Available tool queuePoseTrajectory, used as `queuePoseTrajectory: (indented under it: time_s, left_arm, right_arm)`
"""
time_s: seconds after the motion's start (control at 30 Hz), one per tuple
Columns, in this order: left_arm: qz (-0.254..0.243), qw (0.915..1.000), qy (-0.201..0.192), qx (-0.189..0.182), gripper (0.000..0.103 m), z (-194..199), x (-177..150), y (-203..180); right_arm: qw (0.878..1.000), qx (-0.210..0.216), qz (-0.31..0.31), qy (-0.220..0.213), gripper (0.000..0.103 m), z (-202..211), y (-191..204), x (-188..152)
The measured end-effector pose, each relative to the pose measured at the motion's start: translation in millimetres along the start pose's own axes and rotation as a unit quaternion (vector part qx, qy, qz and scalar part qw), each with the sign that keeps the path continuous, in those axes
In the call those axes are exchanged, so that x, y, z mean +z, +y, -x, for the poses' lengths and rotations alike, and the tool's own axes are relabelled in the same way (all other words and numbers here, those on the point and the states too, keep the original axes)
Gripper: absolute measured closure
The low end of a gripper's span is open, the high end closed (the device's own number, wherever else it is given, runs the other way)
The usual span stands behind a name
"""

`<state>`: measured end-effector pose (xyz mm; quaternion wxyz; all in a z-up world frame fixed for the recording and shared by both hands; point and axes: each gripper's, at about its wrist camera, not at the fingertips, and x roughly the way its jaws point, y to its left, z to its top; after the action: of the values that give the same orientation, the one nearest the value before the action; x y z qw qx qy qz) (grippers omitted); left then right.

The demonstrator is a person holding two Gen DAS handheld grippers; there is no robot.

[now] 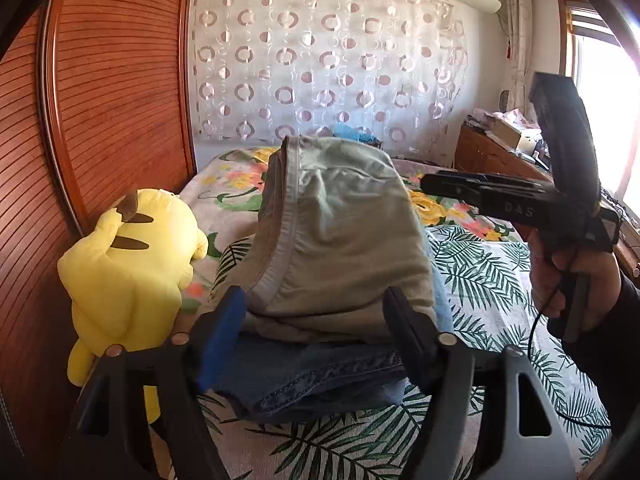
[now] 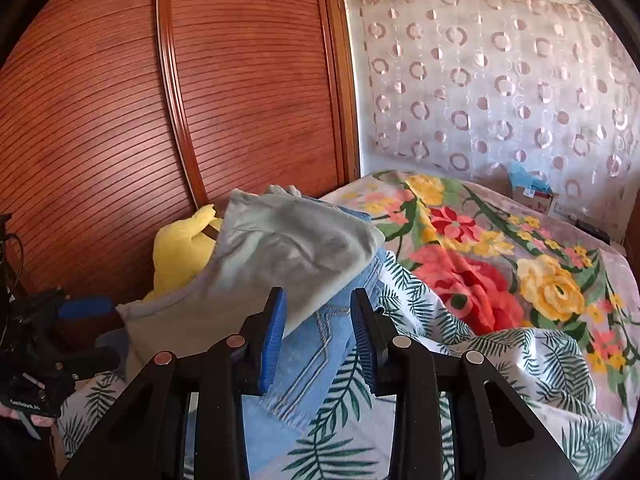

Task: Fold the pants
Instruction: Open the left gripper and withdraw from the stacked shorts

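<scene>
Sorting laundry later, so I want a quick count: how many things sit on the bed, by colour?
Grey pants: 1
Blue jeans: 1
Yellow plush toy: 1
Total: 3, with the grey pants stacked on the blue jeans and the toy beside them.

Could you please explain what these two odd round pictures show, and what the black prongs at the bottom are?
The prongs are two-finger grippers, one held in each of a person's hands, each carrying a fisheye camera looking along its fingers. One picture comes from the left gripper, the other from the right gripper. Both are open and hold nothing. On the bed lie folded grey pants stacked on blue jeans, beside a yellow plush toy. The left view also shows the right gripper from outside.
</scene>
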<state>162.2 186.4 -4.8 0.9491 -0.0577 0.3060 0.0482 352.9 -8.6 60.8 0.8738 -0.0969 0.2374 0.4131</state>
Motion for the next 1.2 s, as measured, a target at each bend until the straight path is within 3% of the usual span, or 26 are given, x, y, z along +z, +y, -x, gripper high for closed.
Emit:
queuePoseTrajectory:
  time_s: [0.13, 0.27, 0.63, 0.9, 1.2]
  left_arm:
    - [-0.006, 0.9999, -0.009, -0.005, 0.017, 13, 0, -3]
    - [-0.015, 0.9998, -0.017, -0.002, 0.0, 22, -1, -8]
    - [-0.017, 0.9996, -0.021, 0.004, 0.0, 40, -5, -11]
    - [-0.012, 0.9993, -0.021, 0.029, 0.0, 42, -11, -14]
    - [-0.003, 0.9996, -0.017, 0.022, 0.0, 47, -18, -16]
  right_arm:
    - [1.0, -0.006, -0.001, -0.01, 0.069, 25, 10, -10]
    - [1.0, -0.011, -0.002, -0.016, 0.069, 47, 18, -21]
    - [1.0, -0.021, -0.007, -0.019, 0.067, 75, 34, -40]
    - [0.999, -0.037, -0.016, -0.008, 0.051, 84, 46, -48]
    - [0.998, -0.058, -0.015, -0.012, 0.036, 104, 67, -58]
